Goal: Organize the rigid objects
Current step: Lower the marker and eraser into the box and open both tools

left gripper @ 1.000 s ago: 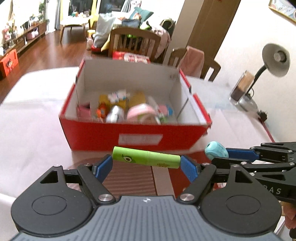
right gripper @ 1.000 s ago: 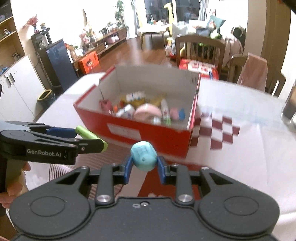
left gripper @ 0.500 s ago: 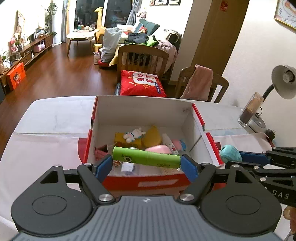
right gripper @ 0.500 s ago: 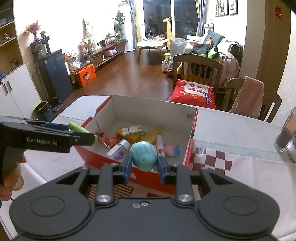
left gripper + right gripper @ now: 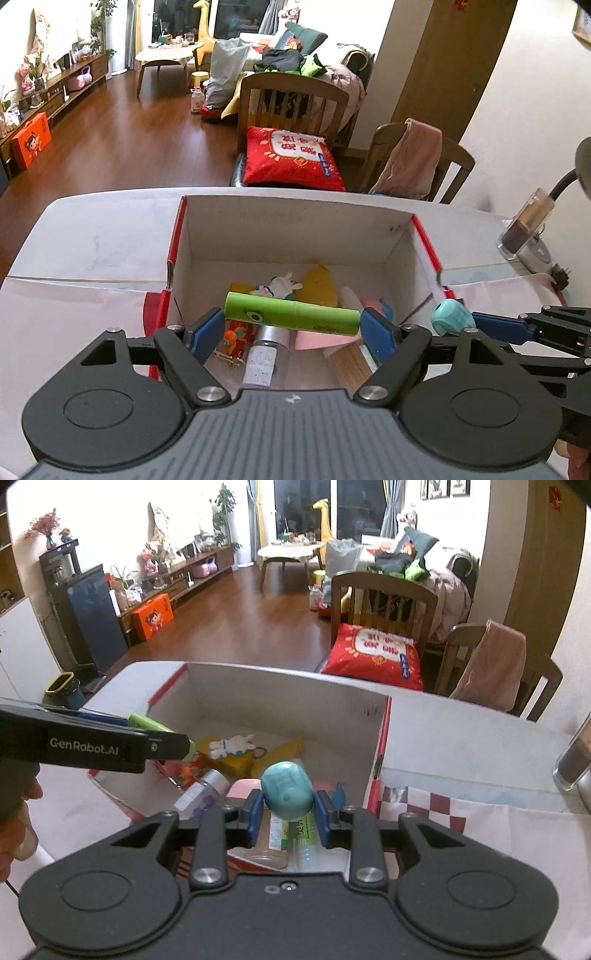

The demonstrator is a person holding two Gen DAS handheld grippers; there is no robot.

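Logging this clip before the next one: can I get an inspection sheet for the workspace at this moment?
Surface: white table; checked cloth on its right side.
Job's things: open red box with white inside; green tube and teal egg-shaped toy both held above it.
Clutter: in the box, a small white figurine, yellow pieces, a clear bottle, pink items.
Grippers: left gripper clamps the tube end to end; right gripper clamps the toy.
Cables: plug at the table's right edge.
Surroundings: desk lamp, wooden chairs, red cushion, wooden floor.
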